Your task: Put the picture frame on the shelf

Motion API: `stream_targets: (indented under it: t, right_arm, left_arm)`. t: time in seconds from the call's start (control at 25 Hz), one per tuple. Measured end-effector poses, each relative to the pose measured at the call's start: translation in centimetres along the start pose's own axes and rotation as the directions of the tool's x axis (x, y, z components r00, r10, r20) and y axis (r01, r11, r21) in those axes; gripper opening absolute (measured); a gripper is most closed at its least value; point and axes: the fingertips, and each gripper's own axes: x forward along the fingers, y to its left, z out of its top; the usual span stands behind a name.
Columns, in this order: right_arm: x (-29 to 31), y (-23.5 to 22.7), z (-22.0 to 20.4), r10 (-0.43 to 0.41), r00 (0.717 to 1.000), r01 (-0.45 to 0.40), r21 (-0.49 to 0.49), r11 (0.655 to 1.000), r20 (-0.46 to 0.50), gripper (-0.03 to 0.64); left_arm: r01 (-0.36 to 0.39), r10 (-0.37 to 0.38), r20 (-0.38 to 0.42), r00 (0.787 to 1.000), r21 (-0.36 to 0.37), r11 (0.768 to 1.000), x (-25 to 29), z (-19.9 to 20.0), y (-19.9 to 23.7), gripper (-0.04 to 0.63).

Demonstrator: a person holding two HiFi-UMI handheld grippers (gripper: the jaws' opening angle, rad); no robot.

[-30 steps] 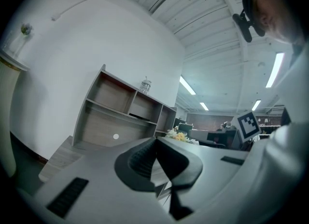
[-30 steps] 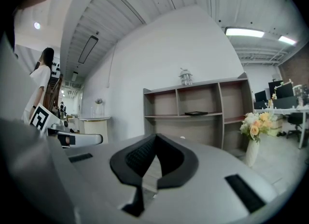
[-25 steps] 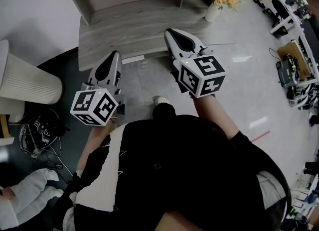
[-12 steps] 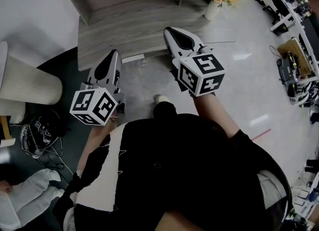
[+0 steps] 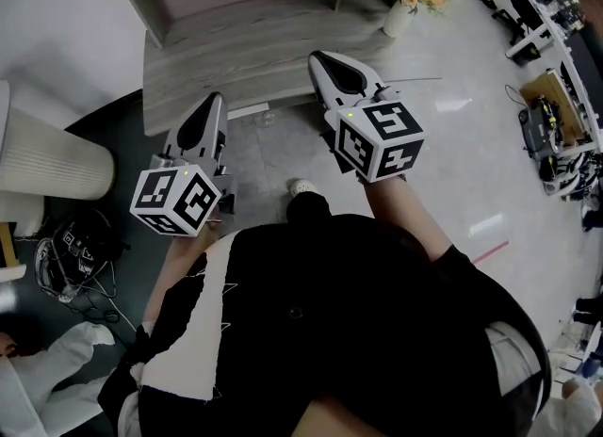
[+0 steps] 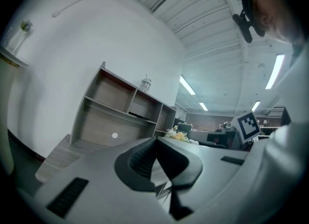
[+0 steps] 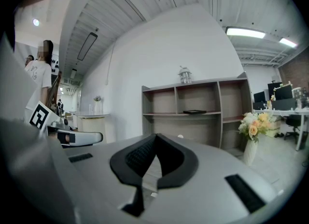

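Fingers (image 7: 140,156) of right gripper (image 7: 155,136) pressed together, nothing between. Left gripper (image 6: 155,139) likewise closed, empty. Both held roughly level, side by side, facing shelf (image 7: 219,103). Picture frame (image 7: 195,112) dark, lying flat on middle board, centre compartment. Glass jar (image 7: 184,76) on top; flower vase (image 7: 251,138) just right of shelf.

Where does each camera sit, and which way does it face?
Head view: on the person's head, facing steeply down; both arms, torso, left gripper and right gripper show.
Left gripper view: on that gripper, along its shut jaws toward the shelf.
Right gripper view: likewise, own shut jaws, facing the shelf.
Shared: both gripper views show shelf and flowers.
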Motion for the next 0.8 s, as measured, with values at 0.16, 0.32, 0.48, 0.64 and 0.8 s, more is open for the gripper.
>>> stream_targets:
  t: [0.16, 0.32, 0.48, 0.64, 0.8]
  right_arm:
    - [0.3, 0.3, -0.1, 0.006, 1.0, -0.006, -0.003, 1.0, -0.004, 0.006]
    - [0.8, 0.3, 0.0, 0.013, 1.0, -0.013, -0.004, 1.0, -0.009, 0.006]
    - [1.1, 0.4, 0.0, 0.021, 1.0, -0.021, -0.006, 1.0, -0.013, 0.006]
    - [1.3, 0.4, 0.0, 0.025, 1.0, -0.025, -0.006, 1.0, -0.013, 0.006]
    - [1.6, 0.2, 0.1, 0.028, 1.0, -0.028, -0.001, 1.0, -0.014, 0.006]
  left_arm:
    - [-0.001, 0.001, -0.003, 1.0, -0.002, 1.0, -0.1, 0.0, 0.3, 0.011]
    - [-0.007, 0.007, -0.005, 1.0, -0.004, 1.0, 0.1, 0.1, 0.5, 0.011]
    - [-0.011, 0.011, -0.005, 1.0, -0.004, 1.0, 0.2, 0.1, 0.7, 0.011]
    - [-0.013, 0.013, -0.004, 1.0, -0.001, 1.0, 0.3, 0.2, 0.7, 0.011]
    - [-0.015, 0.015, -0.004, 1.0, -0.001, 1.0, 0.5, 0.3, 0.8, 0.011]
